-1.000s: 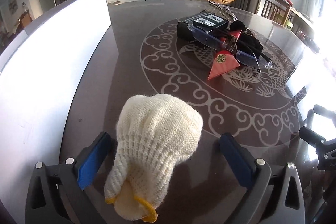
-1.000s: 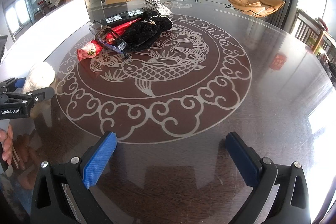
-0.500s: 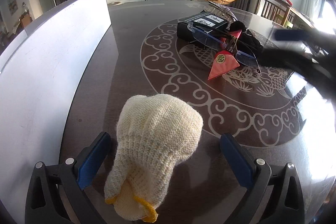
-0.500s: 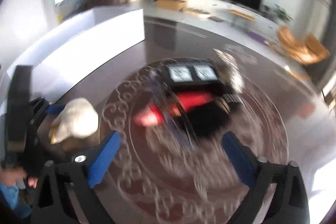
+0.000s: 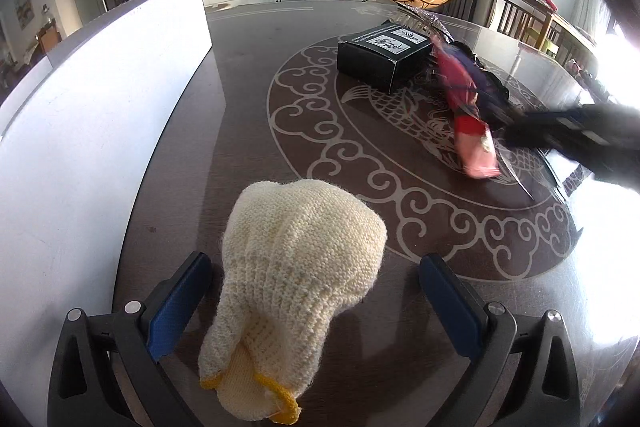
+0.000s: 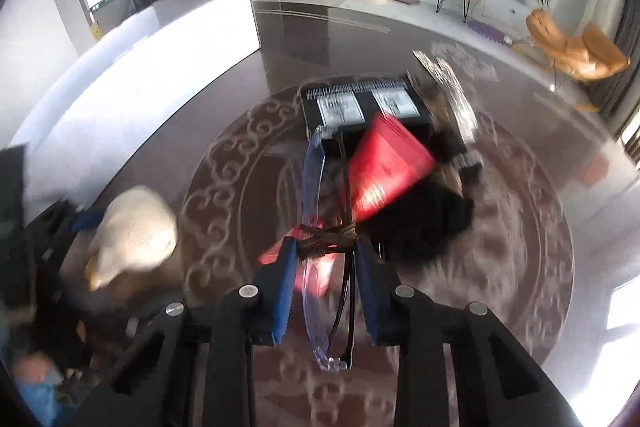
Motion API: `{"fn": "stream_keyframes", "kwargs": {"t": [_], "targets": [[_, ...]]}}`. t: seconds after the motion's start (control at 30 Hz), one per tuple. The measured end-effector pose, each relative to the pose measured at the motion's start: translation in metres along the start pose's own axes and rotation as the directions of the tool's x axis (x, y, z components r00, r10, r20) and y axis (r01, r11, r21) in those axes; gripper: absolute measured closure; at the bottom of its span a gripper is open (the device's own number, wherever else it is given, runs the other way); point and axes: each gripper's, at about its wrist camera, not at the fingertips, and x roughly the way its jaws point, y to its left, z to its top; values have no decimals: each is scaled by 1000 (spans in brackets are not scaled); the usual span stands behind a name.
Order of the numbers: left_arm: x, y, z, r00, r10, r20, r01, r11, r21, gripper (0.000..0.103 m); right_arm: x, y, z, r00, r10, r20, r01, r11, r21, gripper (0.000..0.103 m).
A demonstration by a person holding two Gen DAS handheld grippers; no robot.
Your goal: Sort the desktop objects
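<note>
A cream knitted glove (image 5: 304, 239) with a yellow cuff lies on the dark table between the blue pads of my left gripper (image 5: 312, 267), which stands open and does not press on it. My right gripper (image 6: 326, 247) is shut on the clear blue-tinted safety glasses (image 6: 312, 187), lens and black arms running between its pads; a brown knotted tuft shows at the fingertips. Just beyond lie a red packet (image 6: 384, 163), a black furry item (image 6: 432, 219) and a black box (image 6: 360, 107). In the left wrist view the right gripper (image 5: 580, 131) is a dark blur beside the red packet (image 5: 468, 107).
A white board (image 5: 100, 107) runs along the table's left side. A silver foil packet (image 6: 452, 91) rests behind the black box (image 5: 380, 55). The glove (image 6: 136, 223) and the left gripper sit to the left of the right gripper. The table's right part reflects bright window light.
My right gripper swung over to the pile in the table's middle and went from wide open to shut on the glasses. The red packet shifted. The left gripper and the glove stayed put.
</note>
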Motion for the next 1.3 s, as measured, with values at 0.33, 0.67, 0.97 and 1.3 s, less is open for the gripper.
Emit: {"fn": "stream_keyframes", "kwargs": {"t": [0.33,0.67,0.97,1.3], "targets": [[1,0,0,1000,-1,1,1,1000,1,0,-58,-57,-108,998,5,59,-20,965,262,57],[2,0,0,1000,-1,1,1,1000,1,0,-35,-44,-115,979,-202,24,199,975,101,13],[2,0,0,1000,-1,2,1,1000,1,0,-22,-47,-119,972,-226,59,218,969,119,0],[3,0,0,1000,-2,2,2,1000,2,0,-20,-47,-118,973,-225,58,217,969,119,0]]}}
